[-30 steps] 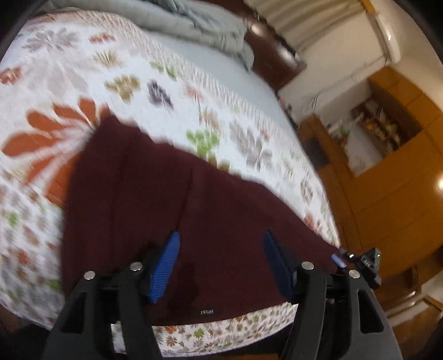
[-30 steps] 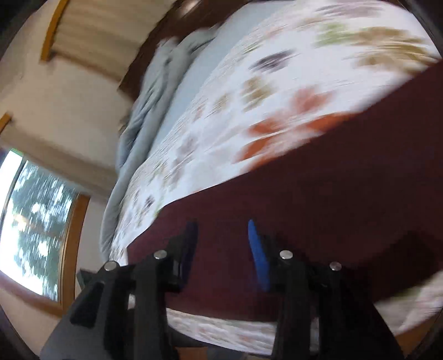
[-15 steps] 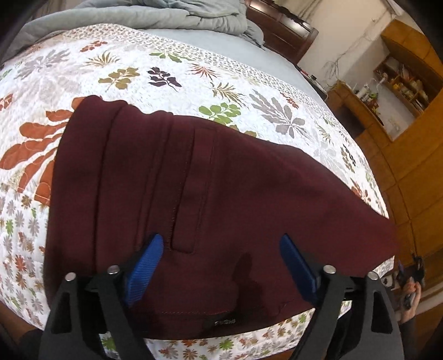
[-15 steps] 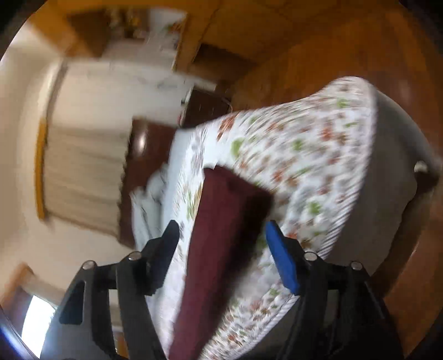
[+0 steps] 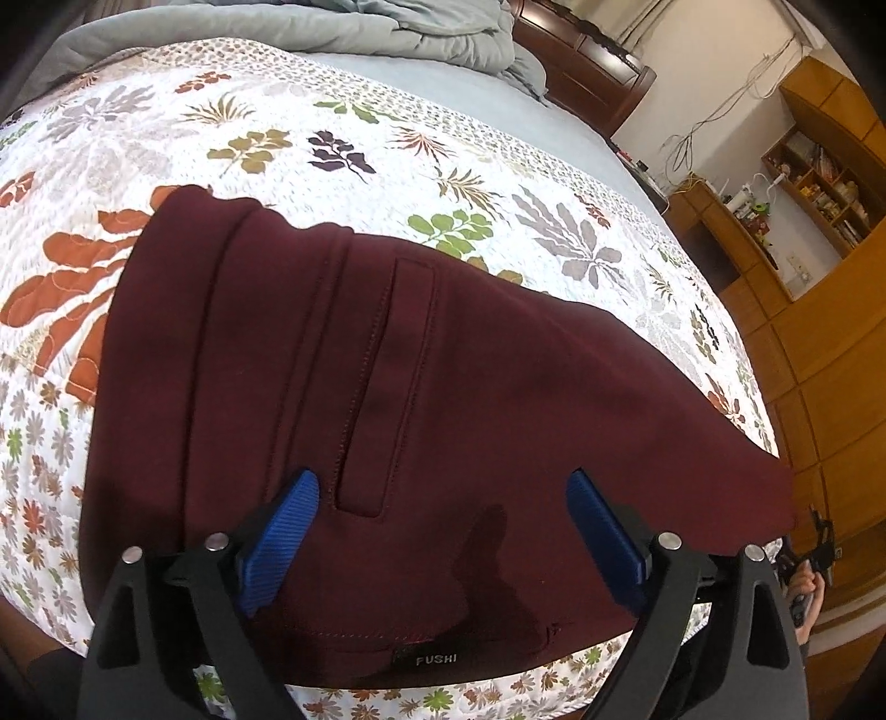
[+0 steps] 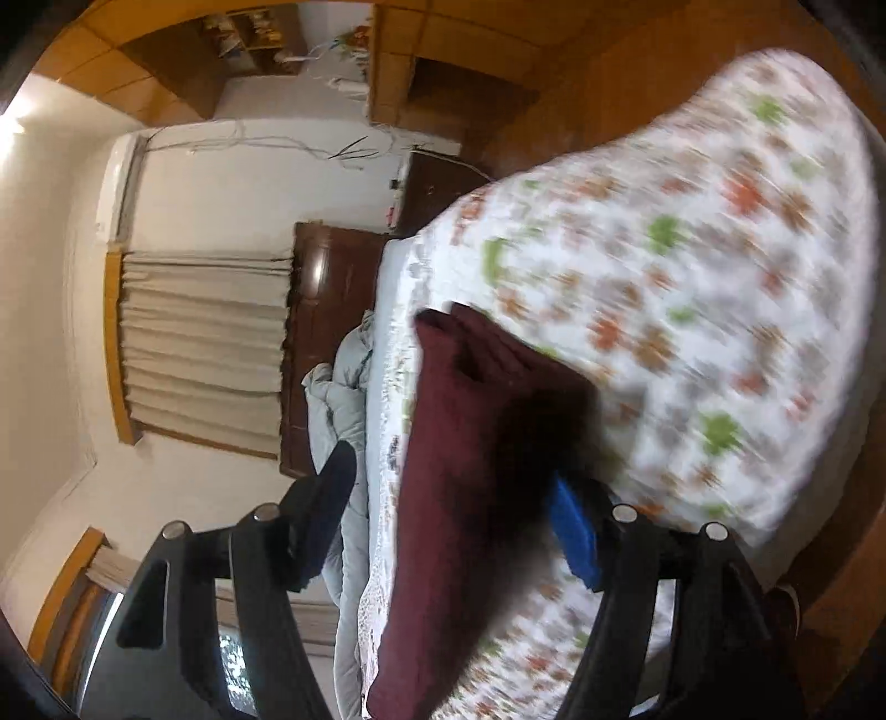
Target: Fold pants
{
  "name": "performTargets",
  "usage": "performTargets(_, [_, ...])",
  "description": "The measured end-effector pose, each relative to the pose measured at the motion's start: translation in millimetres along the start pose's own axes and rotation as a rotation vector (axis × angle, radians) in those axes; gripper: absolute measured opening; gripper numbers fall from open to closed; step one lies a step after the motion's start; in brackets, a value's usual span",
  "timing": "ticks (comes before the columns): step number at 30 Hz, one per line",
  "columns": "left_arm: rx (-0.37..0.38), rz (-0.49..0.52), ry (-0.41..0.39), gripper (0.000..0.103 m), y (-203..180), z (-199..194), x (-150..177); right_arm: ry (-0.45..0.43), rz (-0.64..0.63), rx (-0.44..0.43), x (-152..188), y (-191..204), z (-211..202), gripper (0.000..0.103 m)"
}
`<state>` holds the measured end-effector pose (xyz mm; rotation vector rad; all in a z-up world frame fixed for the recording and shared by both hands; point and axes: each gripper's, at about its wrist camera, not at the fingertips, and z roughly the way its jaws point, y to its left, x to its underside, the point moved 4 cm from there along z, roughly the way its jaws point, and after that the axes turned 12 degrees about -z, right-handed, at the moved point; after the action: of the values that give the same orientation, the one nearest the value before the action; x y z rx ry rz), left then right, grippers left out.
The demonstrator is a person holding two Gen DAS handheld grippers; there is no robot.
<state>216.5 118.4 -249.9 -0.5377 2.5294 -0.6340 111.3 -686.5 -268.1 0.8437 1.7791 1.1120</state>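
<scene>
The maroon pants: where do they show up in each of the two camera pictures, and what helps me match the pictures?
Left wrist view: the maroon pants fill the centre, lying flat on the floral quilt.
Right wrist view: the maroon pants run as a narrow strip from centre to bottom edge.
Shared landmark: the dark wooden headboard.

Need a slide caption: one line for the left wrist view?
Open left hand-held gripper poised over maroon pants lying folded on the floral quilt.
</scene>
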Motion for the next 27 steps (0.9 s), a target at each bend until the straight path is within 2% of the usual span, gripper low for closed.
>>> performTargets(3, [0.003,-0.004,0.000,0.092,0,-1,0,-0.001,-0.032,-0.016,-12,8,-4,0.068])
performTargets(6, [-0.002,0.000,-0.005,0.092,0,0,0,0.027,-0.013,0.027,-4,-11,-1,0.063])
performTargets(8, [-0.005,0.005,-0.007,0.092,0,0,1,0.026,-0.026,0.019,4,-15,-6,0.062])
performTargets(11, [-0.004,0.002,-0.005,0.092,0,0,0,0.022,-0.067,0.016,5,-8,-2,0.067])
performTargets(15, [-0.001,-0.007,-0.005,0.092,1,0,0,0.016,-0.076,-0.012,-10,-2,17,0.068])
performTargets(21, [-0.014,-0.003,-0.015,0.092,-1,0,1,0.019,-0.119,0.041,-12,9,29,0.066])
performTargets(22, [-0.016,-0.003,-0.015,0.092,-1,1,1,0.023,-0.122,0.057,-13,10,30,0.061])
performTargets(26, [-0.010,-0.009,-0.014,0.093,-1,0,0,0.033,-0.065,0.121,-18,-3,35,0.021])
performTargets(27, [-0.007,-0.010,-0.015,0.093,0,0,0,0.040,-0.044,0.120,-19,-8,36,0.020])
